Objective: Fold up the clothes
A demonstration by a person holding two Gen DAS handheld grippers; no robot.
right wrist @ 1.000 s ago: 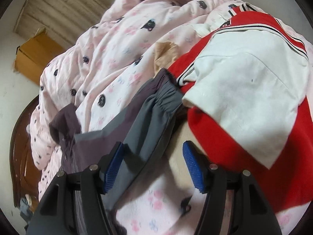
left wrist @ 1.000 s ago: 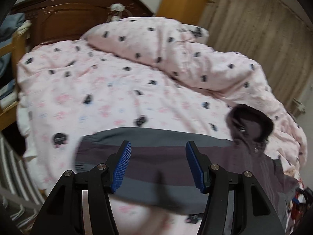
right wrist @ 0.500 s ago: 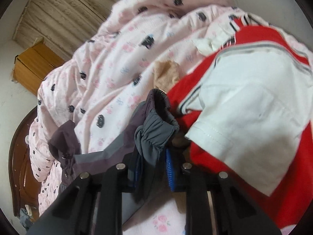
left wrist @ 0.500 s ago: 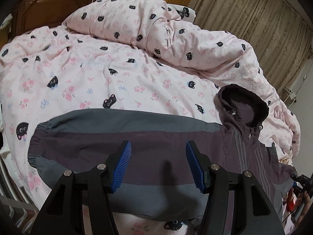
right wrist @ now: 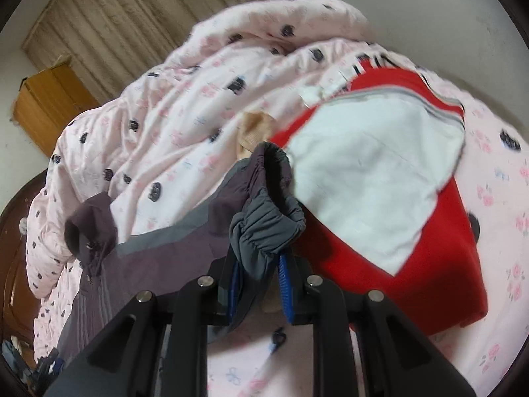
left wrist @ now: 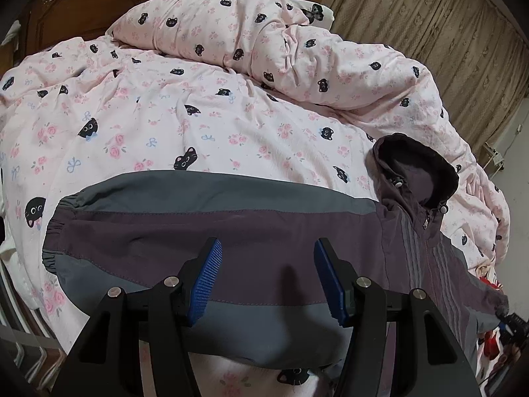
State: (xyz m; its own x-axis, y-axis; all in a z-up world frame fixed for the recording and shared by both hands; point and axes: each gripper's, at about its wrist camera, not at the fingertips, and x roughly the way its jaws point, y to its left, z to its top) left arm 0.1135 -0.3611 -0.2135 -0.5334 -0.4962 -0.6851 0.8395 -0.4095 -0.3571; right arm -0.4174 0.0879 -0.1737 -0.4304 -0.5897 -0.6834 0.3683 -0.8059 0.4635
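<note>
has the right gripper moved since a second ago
Yes. The right gripper has shut on the jacket cuff and lifted it up and away from the pink quilt, toward the red and white shirt.

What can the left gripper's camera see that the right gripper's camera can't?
Only the left wrist view shows the jacket's other sleeve lying flat on the bed, its cuff free, with the open left gripper over it, and the dark headboard panels.

Only the right wrist view shows the right gripper shut on a sleeve cuff, plus a red and white garment.

Both show the jacket's hood, the pink cat-print duvet and the curtain.
</note>
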